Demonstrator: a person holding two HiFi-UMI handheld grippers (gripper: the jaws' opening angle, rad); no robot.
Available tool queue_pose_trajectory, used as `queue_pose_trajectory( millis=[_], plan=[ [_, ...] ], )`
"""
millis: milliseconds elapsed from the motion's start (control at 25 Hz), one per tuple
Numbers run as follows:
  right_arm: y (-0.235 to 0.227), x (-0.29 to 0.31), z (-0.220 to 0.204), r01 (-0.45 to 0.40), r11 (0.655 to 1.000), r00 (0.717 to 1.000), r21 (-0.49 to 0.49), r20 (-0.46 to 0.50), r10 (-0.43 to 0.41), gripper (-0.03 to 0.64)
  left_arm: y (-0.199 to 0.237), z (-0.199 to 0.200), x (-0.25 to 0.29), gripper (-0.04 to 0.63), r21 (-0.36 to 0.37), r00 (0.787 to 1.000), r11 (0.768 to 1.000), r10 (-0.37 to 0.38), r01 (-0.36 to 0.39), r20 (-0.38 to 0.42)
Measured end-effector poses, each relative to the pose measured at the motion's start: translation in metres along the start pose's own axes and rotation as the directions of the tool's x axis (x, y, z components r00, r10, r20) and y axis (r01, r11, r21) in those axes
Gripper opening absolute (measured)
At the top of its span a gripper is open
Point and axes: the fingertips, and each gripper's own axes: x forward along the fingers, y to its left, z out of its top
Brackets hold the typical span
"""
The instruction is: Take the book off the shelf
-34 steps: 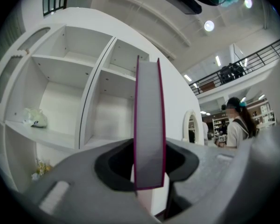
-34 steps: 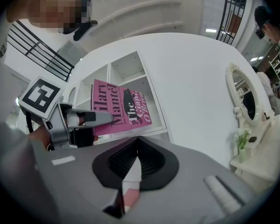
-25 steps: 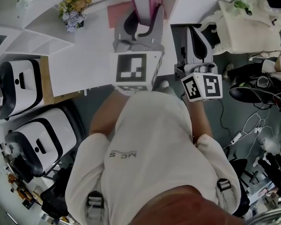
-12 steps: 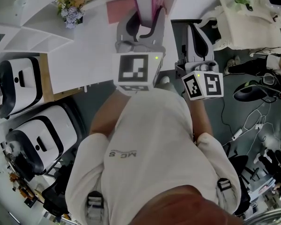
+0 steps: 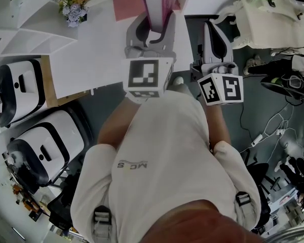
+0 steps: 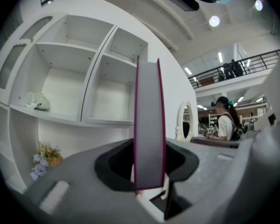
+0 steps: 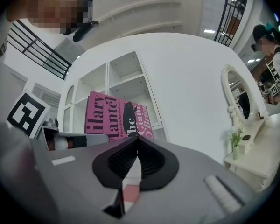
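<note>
your left gripper (image 5: 152,32) is clamped on the pink book (image 6: 148,125), which stands upright with its page edges toward you, out in front of the white shelf unit (image 6: 98,78) and clear of its compartments. the cover shows "ilary antel" and "the giant, o'brien" in the right gripper view. your right gripper (image 7: 132,155) sits just beside it, jaws pressed together on nothing.

White shelf (image 6: 99,73) — pale bundle (image 6: 36,101) in left compt., flowers (image 6: 45,158) below.
</note>
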Motion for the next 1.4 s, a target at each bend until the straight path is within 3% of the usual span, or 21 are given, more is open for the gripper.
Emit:
queue_pose_trajectory(
  millis=[680,1400],
  plan=[
    [-0.012,0.003,-0.023,0.014,1.000,0.999,0.020,-0.051,-0.013,-0.003,0.001,-0.070,0.000,0.141,-0.040,0.990,0.999,0.007,-0.012,-0.142],
    [-0.018,0.004,-0.086,-0.011,0.998,0.982,-0.060,-0.186,0.000,-0.003,0.028,-0.143,-0.013,0.141,-0.068,0.963,0.995,0.049,-0.070,-0.266]
  ],
)
